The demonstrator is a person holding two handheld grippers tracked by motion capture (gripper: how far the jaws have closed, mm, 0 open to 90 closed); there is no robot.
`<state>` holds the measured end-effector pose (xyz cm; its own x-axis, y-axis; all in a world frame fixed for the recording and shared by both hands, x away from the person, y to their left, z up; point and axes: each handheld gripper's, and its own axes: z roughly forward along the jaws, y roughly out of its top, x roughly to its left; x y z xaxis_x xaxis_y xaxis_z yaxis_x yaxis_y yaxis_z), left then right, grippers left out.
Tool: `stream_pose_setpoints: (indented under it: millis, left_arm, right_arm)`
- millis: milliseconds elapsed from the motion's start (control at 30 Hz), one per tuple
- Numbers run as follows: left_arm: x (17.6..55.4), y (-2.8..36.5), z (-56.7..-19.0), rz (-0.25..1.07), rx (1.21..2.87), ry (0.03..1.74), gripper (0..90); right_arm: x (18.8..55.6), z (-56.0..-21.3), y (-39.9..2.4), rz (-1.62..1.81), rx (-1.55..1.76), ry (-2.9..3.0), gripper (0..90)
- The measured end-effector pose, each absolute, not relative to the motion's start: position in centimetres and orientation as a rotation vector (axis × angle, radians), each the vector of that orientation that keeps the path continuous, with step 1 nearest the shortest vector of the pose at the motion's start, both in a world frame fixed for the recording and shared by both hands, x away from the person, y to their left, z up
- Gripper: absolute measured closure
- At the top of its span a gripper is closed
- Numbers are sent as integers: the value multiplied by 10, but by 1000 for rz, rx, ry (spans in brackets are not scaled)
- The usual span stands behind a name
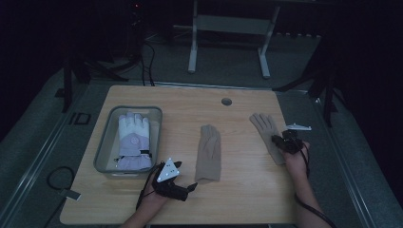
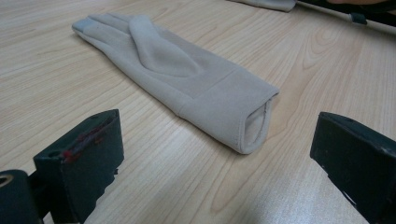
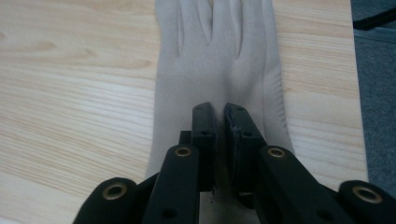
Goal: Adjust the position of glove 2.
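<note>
Dim room; light wood-grain table [image 1: 247, 190].

Item: two beige knit gloves, flat, fingers pointing away from the person. Right glove [image 1: 267, 134] near the table's right edge; long axis in line with the right gripper [image 1: 280, 141], whose jaws are pressed together, pinching a fold of its fabric at the palm. Middle glove [image 2: 187, 79] at table centre, open cuff turned toward the left gripper [image 2: 215, 158]; jaws spread wide, just short of the cuff, not touching.

Also: grey bin [image 1: 105, 147] at left, holding a white-and-lilac glove [image 1: 134, 141].
</note>
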<state>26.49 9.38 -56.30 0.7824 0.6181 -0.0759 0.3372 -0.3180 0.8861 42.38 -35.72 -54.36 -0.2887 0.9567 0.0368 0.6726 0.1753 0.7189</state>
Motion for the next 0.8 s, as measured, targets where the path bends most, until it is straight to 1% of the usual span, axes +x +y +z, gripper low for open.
stream_pose_setpoints:
  millis: [67, 167, 300, 500, 600, 633, 800]
  left_arm:
    - [265, 94, -563, 339, 1932, 724, 28]
    - [265, 95, -563, 331, 1925, 716, 27]
    - [264, 94, -563, 330, 1924, 713, 27]
    - [264, 94, -563, 340, 1924, 718, 27]
    - [264, 94, -563, 342, 1925, 718, 27]
    - [264, 94, -563, 343, 1924, 718, 27]
    - [263, 94, -563, 346, 1925, 718, 27]
  right_arm:
    - [422, -541, -354, 904, 1563, 2001, 835]
    - [411, -526, -336, 942, 1619, 1929, 839]
    - [394, -509, -314, 955, 1586, 1899, 839]
    - [372, -491, -297, 998, 1586, 1812, 839]
    - [364, -491, -292, 970, 1596, 1782, 839]
    - [356, -495, -288, 951, 1633, 1748, 839]
    - [341, -511, -276, 921, 1691, 1742, 839]
